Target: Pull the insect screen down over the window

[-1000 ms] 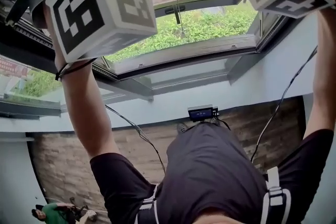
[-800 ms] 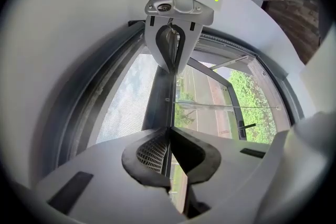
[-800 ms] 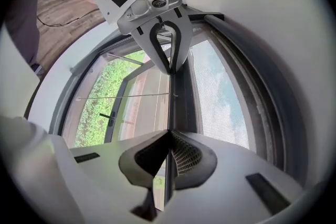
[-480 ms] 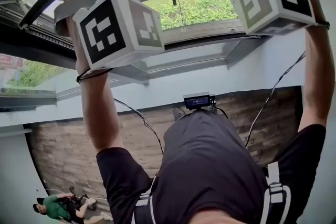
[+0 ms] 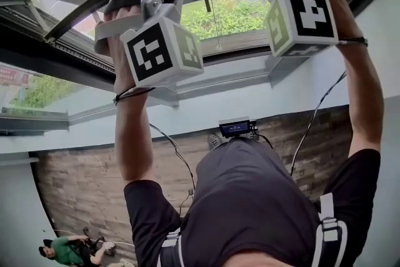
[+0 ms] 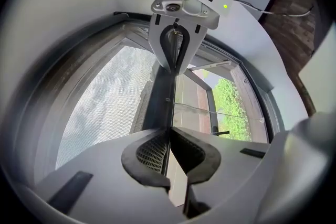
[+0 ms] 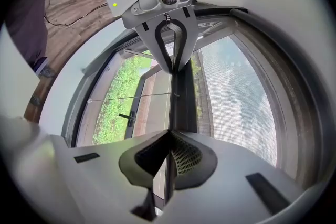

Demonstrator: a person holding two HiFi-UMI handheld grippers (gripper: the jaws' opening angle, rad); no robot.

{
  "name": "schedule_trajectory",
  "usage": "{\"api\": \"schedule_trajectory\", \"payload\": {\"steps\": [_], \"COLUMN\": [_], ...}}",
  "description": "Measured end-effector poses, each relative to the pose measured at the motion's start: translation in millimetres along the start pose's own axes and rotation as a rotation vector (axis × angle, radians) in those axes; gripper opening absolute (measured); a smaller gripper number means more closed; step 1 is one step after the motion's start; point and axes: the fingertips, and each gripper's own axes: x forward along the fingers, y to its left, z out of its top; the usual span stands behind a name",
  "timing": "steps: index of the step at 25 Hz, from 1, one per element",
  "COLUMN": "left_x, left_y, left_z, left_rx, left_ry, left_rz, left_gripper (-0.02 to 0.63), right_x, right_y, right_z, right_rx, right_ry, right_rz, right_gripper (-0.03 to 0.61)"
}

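The roof window slopes overhead. Its grey frame is set in a pale wall, and the glazed sash is tipped outward toward green plants. The insect screen is a fine grey mesh with sky and cloud showing dimly through it, and it covers only the upper part of the opening. Its lower edge is a dark pull bar, which runs straight across the opening; in the head view it arcs above both marker cubes. Below the bar the opening is uncovered down to the lower frame, so that side has open room. The left gripper and the right gripper sit apart along the bar, and each shows end-on in the other's view. Each pair of jaws is pressed together on the bar's thin lip, pinching it. A thin cord runs from the bar across the uncovered part to the lower frame. A small dark handle sits on the sash.
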Motion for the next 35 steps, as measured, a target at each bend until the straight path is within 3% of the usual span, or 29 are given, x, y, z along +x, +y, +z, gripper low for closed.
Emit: {"api": "schedule_trajectory", "payload": {"steps": [6, 15, 19, 26, 35], "left_x": [16, 22, 31, 46, 54], "left_y": [-52, -95, -158, -200, -260], "left_z": [-17, -23, -37, -43, -57], "left_rx": [-0.032, -0.108, -0.112, -0.132, -0.164], "left_ry": [0.006, 0.008, 0.028, 0.048, 0.072], "left_rz": [-0.092, -0.248, -0.335, -0.337, -0.417], "left_gripper": [0.025, 0.025, 0.025, 0.025, 0.025], "right_x": [24, 36, 52, 71, 86], "right_y": [52, 98, 157, 201, 260], "right_z": [4, 0, 1, -6, -3], "right_rx": [0.020, 0.048, 0.071, 0.075, 0.105], "right_ry": [-0.012, 0.010, 0.005, 0.008, 0.018], "right_rz": [0.082, 0.223, 0.295, 0.292, 0.365], "right_gripper": [0.021, 0.021, 0.021, 0.021, 0.021]}}
